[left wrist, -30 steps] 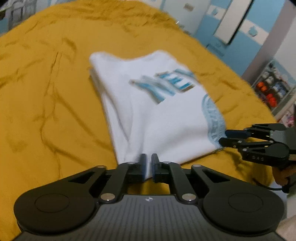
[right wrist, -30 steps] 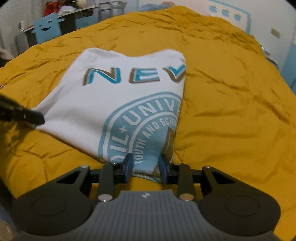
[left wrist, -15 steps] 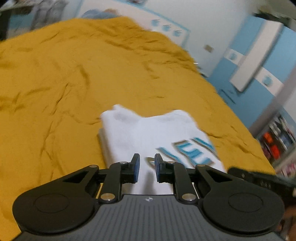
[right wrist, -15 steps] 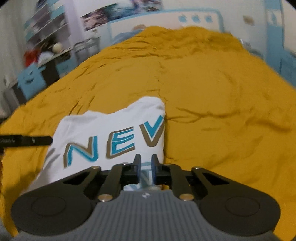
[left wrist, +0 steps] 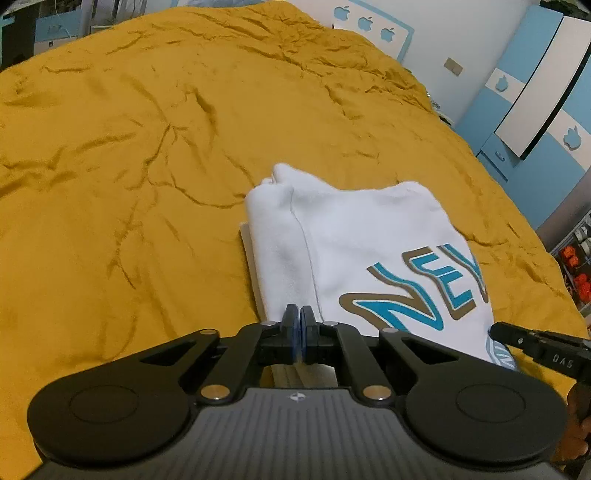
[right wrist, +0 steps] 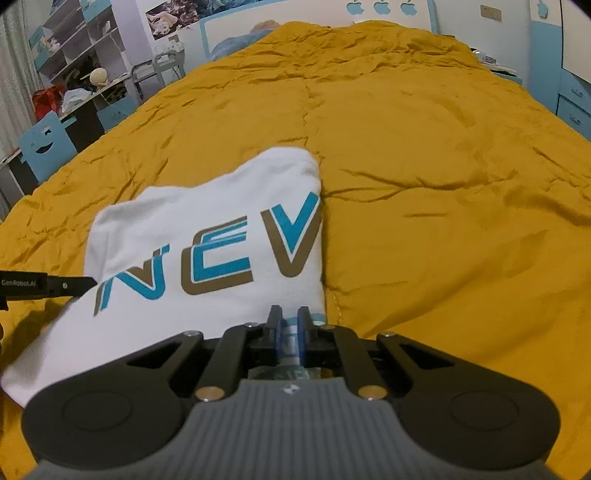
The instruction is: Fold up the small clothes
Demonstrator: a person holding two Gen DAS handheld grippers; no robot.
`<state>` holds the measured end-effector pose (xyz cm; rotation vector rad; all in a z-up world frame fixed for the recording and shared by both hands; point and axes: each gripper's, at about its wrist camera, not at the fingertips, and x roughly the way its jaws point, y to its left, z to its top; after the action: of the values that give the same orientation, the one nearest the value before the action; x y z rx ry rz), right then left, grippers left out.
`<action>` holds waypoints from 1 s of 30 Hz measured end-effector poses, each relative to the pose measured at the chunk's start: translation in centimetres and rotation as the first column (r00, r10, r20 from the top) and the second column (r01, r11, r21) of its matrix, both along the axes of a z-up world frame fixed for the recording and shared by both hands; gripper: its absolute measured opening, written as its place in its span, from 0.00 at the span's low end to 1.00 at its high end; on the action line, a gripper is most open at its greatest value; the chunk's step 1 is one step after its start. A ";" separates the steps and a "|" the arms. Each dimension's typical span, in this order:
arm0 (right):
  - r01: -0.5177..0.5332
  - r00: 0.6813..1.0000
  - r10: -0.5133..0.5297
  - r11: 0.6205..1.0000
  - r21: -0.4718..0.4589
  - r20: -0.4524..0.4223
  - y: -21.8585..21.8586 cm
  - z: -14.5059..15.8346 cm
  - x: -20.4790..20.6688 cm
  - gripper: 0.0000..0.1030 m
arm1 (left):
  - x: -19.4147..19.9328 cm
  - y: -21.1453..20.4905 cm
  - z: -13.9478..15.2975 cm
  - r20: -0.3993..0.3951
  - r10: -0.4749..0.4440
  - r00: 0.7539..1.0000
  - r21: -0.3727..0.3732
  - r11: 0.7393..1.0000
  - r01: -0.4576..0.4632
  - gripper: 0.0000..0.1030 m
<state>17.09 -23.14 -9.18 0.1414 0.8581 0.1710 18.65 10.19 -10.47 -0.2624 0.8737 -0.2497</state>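
I clamp the left gripper (left wrist: 298, 316) and right gripper (right wrist: 289, 318) on the near hem of the partly folded white shirt (left wrist: 369, 236), lower centre on the bed (left wrist: 147, 147); the final fold remains.

Bed w/ creased mustard-yellow cover (right wrist: 424, 155) fills most of both views; a seam runs down its middle in the right wrist view. At the bed's far edge: white headboard (right wrist: 388, 11) w/ light-blue border & blue apple shapes. Beyond the bed's left edge, right wrist view: blue chair (right wrist: 46, 142) w/ a cut-out face in its back, desk (right wrist: 92, 107) w/ clutter incl. a red item and a pale ball, white/blue shelf unit (right wrist: 74, 40) above, poster (right wrist: 177, 14) on wall. Beyond the bed's right edge, left wrist view: blue & white wardrobe (left wrist: 535, 92) w/ apple motifs, shelf w/ orange items (left wrist: 576, 266) near the frame's right edge.
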 end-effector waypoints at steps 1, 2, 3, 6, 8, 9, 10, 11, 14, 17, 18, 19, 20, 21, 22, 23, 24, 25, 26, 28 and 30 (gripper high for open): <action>0.004 1.000 -0.004 1.000 -0.003 0.007 -0.3 0.5 -0.3 0.06 | -0.3 0.2 0.6 0.010 0.004 1.000 0.003 1.000 -0.004 0.15; 0.006 1.000 -0.006 1.000 -0.009 0.015 -0.5 1.1 -0.5 0.09 | -0.3 0.2 1.2 0.022 0.010 1.000 0.009 1.000 -0.010 0.21; 0.009 1.000 -0.009 1.000 -0.020 0.027 -0.7 1.7 -0.8 0.11 | -0.5 0.3 1.9 0.036 0.017 0.999 0.021 1.000 -0.017 0.23; 0.008 0.997 -0.005 0.999 -0.033 0.078 -1.2 4.0 -1.9 0.19 | -1.7 0.4 4.2 0.092 0.011 0.996 0.044 0.999 -0.015 0.28; 0.007 0.993 -0.003 0.999 -0.033 0.120 -1.5 5.8 -2.6 0.26 | -2.5 0.0 5.8 0.136 0.002 0.991 0.053 0.999 -0.009 0.39; 0.005 0.990 0.000 1.000 -0.031 0.144 -1.6 6.8 -3.1 0.29 | -3.2 -0.3 6.8 0.167 -0.004 0.986 0.065 0.998 -0.007 0.43; 0.002 0.985 0.003 1.000 -0.028 0.171 -1.6 7.9 -3.6 0.35 | -3.6 -0.6 7.6 0.192 -0.009 0.981 0.079 0.997 -0.006 0.48; -0.001 0.981 0.006 1.000 -0.027 0.192 -1.6 8.9 -3.9 0.39 | -4.0 -1.0 8.3 0.220 -0.017 0.975 0.096 0.995 -0.004 0.55; -0.015 0.962 0.024 0.999 -0.034 0.272 -1.1 11.7 -5.8 0.50 | -5.6 -2.3 10.5 0.311 -0.031 0.950 0.144 0.990 -0.015 0.70; -0.017 0.933 0.039 0.998 -0.065 0.358 -0.2 14.0 -8.0 0.58 | -7.9 -3.3 12.1 0.423 -0.025 0.906 0.172 0.984 -0.053 0.79; -0.010 0.920 0.044 0.996 -0.089 0.389 0.2 14.6 -8.8 0.67 | -8.7 -3.7 12.5 0.457 -0.028 0.889 0.176 0.983 -0.059 0.83; 0.001 0.906 0.050 0.993 -0.119 0.420 0.8 15.0 -9.7 0.77 | -9.4 -3.9 12.8 0.486 -0.029 0.873 0.176 0.982 -0.065 0.90; 0.008 0.894 0.058 0.989 -0.145 0.444 1.2 15.4 -10.5 0.80 | -10.0 -4.2 13.0 0.515 -0.028 0.857 0.173 0.982 -0.072 0.92; 0.006 0.882 0.074 0.986 -0.169 0.466 1.7 15.6 -11.4 0.79 | -10.8 -4.5 13.1 0.551 -0.026 0.834 0.171 0.982 -0.082 0.93; -0.002 0.873 0.094 0.982 -0.189 0.480 2.2 15.7 -12.2 0.79 | -11.4 -4.7 13.2 0.577 -0.024 0.817 0.172 0.981 -0.092 0.93; -0.008 0.868 0.105 0.980 -0.198 0.485 2.6 15.8 -12.9 0.79 | -11.8 -5.0 13.1 0.596 -0.024 0.802 0.179 0.978 -0.105 0.98; -0.011 0.866 0.110 0.979 -0.201 0.488 3.0 15.7 -13.6 0.79 | -12.1 -5.4 13.0 0.611 -0.025 0.791 0.195 0.973 -0.119 1.00; -0.009 0.867 0.107 0.980 -0.199 0.487 3.3 15.6 -14.2 0.79 | -12.3 -5.8 12.7 0.622 -0.026 0.783 0.209 0.969 -0.135 1.00; -0.004 0.867 0.100 0.981 -0.194 0.488 3.6 15.5 -14.8 0.80 | -12.8 -6.2 12.4 0.639 -0.023 0.769 0.224 0.962 -0.158 1.00; 0.005 0.870 0.082 0.985 -0.174 0.486 4.0 15.1 -16.0 0.80 | -13.6 -6.7 11.9 0.674 -0.009 0.739 0.243 0.947 -0.210 1.00; 0.016 0.880 0.061 0.988 -0.157 0.472 4.5 14.4 -17.1 0.80 | -14.6 -7.5 11.4 0.696 0.007 0.718 0.271 0.924 -0.271 1.00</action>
<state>-0.04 -18.62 5.25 -0.0595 0.3768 0.1509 4.07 2.66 0.98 0.1145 0.1347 -0.0244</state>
